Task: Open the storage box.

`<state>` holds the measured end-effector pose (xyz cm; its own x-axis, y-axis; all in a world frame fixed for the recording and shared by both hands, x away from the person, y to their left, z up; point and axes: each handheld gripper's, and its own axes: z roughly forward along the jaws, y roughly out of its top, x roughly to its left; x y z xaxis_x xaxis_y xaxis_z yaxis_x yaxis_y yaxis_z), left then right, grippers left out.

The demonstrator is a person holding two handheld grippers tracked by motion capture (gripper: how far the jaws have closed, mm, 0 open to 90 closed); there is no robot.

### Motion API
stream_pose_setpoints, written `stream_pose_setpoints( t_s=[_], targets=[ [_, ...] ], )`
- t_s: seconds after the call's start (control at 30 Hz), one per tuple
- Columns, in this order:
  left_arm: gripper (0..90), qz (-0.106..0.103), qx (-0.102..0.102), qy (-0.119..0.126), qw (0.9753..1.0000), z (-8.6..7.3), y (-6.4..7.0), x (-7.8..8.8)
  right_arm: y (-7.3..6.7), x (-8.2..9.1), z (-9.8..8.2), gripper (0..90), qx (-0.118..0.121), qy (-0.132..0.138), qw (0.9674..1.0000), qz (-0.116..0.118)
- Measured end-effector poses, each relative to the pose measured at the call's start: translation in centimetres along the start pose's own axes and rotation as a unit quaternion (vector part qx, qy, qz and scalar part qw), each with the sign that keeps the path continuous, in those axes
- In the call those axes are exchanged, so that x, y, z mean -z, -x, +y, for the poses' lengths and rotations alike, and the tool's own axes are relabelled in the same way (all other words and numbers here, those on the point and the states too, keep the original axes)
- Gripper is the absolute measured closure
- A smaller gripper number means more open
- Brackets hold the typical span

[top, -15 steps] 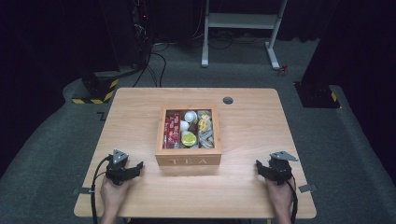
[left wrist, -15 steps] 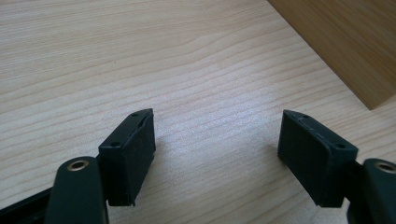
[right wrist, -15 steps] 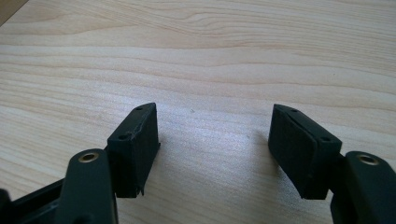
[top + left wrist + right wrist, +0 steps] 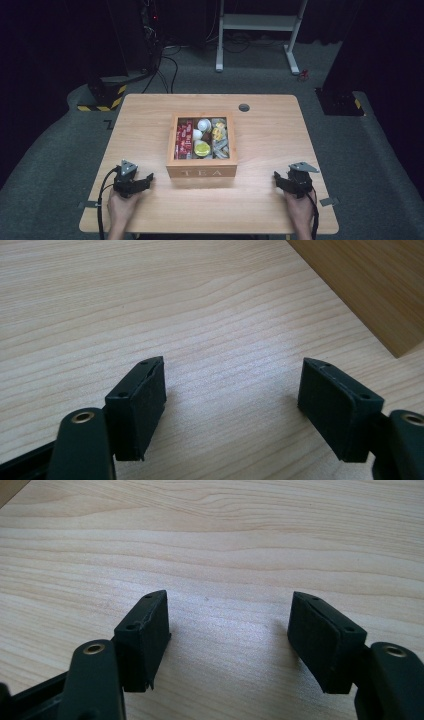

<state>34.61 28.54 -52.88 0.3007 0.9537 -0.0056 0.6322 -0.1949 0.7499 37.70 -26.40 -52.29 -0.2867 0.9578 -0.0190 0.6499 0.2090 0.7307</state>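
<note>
Tea box (image 4: 202, 144) sits mid-table (image 4: 270, 125) from above, lid off: red packets (image 4: 184, 140) left, white pods (image 4: 203, 125) and a yellow-lidded one (image 4: 202, 147) in the middle, pale sachets (image 4: 220, 139) right. Left gripper (image 4: 145, 180) and right gripper (image 4: 277, 179) flank it, apart from it. Left gripper (image 4: 232, 390) view: jaws wide, empty, box corner (image 4: 370, 285) near. Right gripper (image 4: 227, 627) view: jaws wide over bare wood.

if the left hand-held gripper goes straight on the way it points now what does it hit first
Probably the wooden tea box: the left hand-held gripper, jaws open and empty, points across bare table toward the box's near corner, ahead to its right. It might just slip past; depth is unclear.
</note>
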Motion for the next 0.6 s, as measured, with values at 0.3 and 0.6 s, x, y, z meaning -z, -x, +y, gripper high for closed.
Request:
stream_pose_setpoints(
  t_s=[0.3,0.6],
  targets=[
    [26.5,-0.001,0.0,0.0,1.0,-0.01,0.06,0.01,0.01,-0.01,0.0,33.1,0.001,0.0,1.0,0.0],
    [24.2,-0.011,0.005,0.001,0.9999,0.03,-0.05,-0.01,0.05,-0.02,0.01,33.0,0.002,0.001,1.0,0.0]
  ],
)
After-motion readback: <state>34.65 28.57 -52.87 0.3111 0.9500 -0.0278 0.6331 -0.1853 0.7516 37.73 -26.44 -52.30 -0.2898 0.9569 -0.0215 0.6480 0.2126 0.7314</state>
